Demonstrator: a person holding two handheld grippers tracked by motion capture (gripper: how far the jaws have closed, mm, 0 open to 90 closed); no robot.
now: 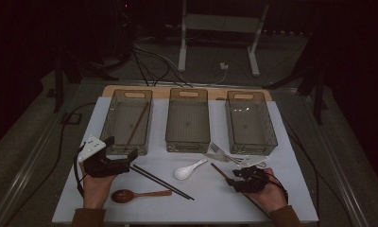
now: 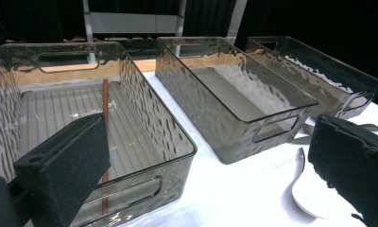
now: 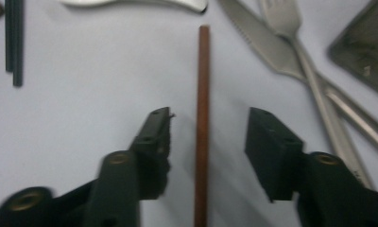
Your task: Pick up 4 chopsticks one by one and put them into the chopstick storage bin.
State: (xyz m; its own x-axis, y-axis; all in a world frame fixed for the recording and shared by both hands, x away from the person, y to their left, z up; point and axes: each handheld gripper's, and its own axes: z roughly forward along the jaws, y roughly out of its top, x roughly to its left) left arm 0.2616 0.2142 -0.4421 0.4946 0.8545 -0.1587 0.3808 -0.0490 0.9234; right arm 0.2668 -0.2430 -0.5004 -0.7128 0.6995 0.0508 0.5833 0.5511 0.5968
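Note:
A brown chopstick (image 3: 203, 94) lies on the white table between the two jaws of my right gripper (image 3: 210, 116), which stands open just above it without touching it. From above, that right gripper (image 1: 234, 177) is at the front right, over the chopstick's (image 1: 219, 170) near part. My left gripper (image 1: 122, 148) is open and holds nothing, at the near end of the left bin (image 1: 126, 120). A second brown chopstick (image 2: 105, 109) lies lengthwise inside that left bin (image 2: 144, 109).
The middle bin (image 1: 187, 120) and right bin (image 1: 250, 122) hold nothing. On the table lie a pair of black chopsticks (image 1: 161, 182), a white spoon (image 1: 189, 170), a wooden spoon (image 1: 140, 194), and a fork (image 3: 291, 28) and knife (image 3: 258, 42) right of the chopstick.

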